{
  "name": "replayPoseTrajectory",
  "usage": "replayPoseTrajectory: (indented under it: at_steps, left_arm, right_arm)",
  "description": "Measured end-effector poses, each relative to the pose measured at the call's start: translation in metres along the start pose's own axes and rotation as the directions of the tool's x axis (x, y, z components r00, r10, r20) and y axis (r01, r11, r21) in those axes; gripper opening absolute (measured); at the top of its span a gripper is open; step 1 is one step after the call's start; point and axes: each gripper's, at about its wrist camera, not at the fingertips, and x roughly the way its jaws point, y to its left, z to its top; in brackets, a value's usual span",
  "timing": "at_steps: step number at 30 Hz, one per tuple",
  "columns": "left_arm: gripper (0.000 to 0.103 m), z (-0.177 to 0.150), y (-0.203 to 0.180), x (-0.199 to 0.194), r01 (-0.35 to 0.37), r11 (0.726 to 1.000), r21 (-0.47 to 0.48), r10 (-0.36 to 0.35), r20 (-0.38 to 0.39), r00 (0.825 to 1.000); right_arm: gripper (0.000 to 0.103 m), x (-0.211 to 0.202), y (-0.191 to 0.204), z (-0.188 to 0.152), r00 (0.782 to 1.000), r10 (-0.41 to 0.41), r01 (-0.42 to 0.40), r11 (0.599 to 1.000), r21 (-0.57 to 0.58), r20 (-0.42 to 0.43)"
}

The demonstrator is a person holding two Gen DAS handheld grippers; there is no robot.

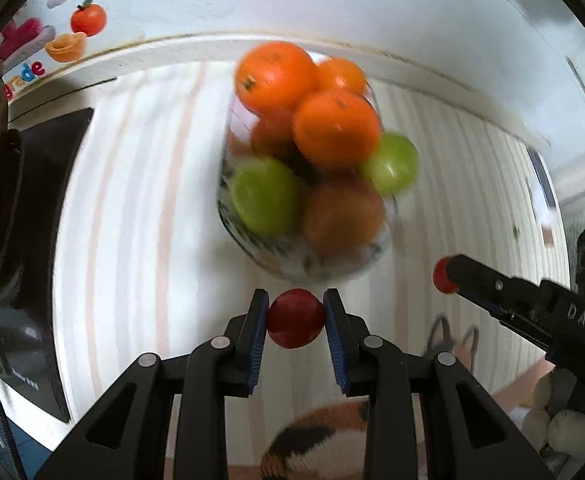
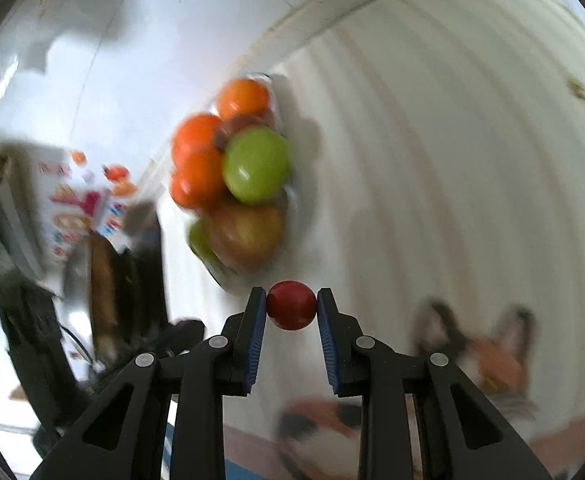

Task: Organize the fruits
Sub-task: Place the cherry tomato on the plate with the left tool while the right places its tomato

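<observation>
A clear glass bowl [image 1: 252,248] stands on the striped white cloth, piled with oranges [image 1: 334,128], green apples [image 1: 264,196] and a reddish apple [image 1: 342,216]. My left gripper [image 1: 296,312] is shut on a small red fruit [image 1: 296,318], just in front of the bowl. My right gripper [image 2: 291,310] is shut on another small red fruit [image 2: 291,310], also near the bowl [image 2: 280,200]. The right gripper's fruit [image 1: 442,276] also shows at the right of the left wrist view.
A black flat appliance [image 1: 40,240] lies at the left of the cloth. A colourful printed box [image 1: 44,40] stands at the back left by the white wall. A calico cat [image 1: 320,436] sits below the table's front edge. Pale round objects [image 1: 564,424] lie at the lower right.
</observation>
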Motion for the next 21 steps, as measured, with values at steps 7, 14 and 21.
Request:
replayPoseTrajectory:
  at_steps: [7,14,21]
  left_arm:
    - [0.026,0.016,0.024,0.023,0.026,0.998,-0.062,-0.028,-0.023,0.999]
    - [0.027,0.029,0.024,0.039,0.015,0.998,-0.061,-0.018,-0.047,0.999]
    - [0.027,0.037,0.019,0.052,0.005,0.998,-0.067,-0.009,-0.058,0.998]
  right_arm:
    - [0.028,0.033,0.011,0.032,1.0,-0.02,0.02,1.0,0.005,-0.019]
    - [0.029,0.046,0.018,0.039,0.996,-0.08,0.078,0.996,-0.053,-0.027]
    - [0.029,0.052,0.012,0.037,0.994,-0.105,0.103,0.993,-0.051,-0.035]
